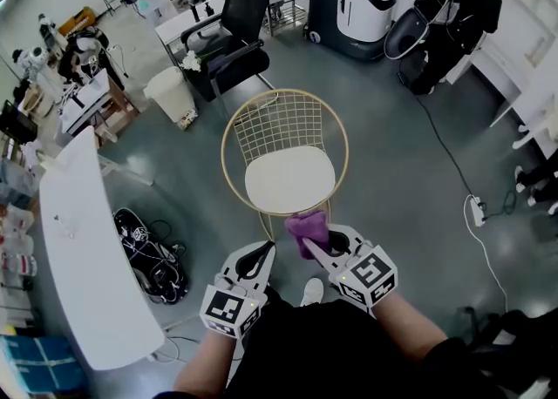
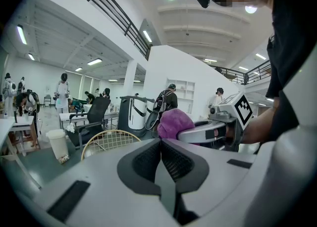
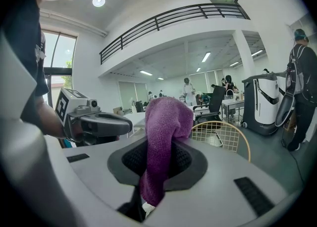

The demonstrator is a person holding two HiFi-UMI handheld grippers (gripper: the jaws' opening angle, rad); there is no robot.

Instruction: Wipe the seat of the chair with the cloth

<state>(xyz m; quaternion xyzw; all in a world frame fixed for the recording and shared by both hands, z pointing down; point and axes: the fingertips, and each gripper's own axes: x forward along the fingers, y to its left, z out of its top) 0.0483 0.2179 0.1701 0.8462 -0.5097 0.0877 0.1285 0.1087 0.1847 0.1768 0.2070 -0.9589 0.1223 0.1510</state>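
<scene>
A gold wire chair (image 1: 283, 127) with a round white seat (image 1: 289, 179) stands on the floor just ahead of me. My right gripper (image 1: 316, 245) is shut on a purple cloth (image 1: 307, 230), which bunches above its jaws just off the seat's near edge. In the right gripper view the purple cloth (image 3: 163, 141) hangs down between the closed jaws, with the chair (image 3: 221, 137) behind. My left gripper (image 1: 259, 260) is shut and holds nothing, beside the right one. The left gripper view shows the cloth (image 2: 174, 123) and the chair (image 2: 106, 141).
A long white table (image 1: 87, 249) runs along my left with a black bag (image 1: 153, 258) beside it. A black office chair (image 1: 231, 36) and a white bin (image 1: 170, 92) stand behind the wire chair. A cable (image 1: 453, 162) runs to a power strip (image 1: 477, 210) on the right. People stand at the room's edges.
</scene>
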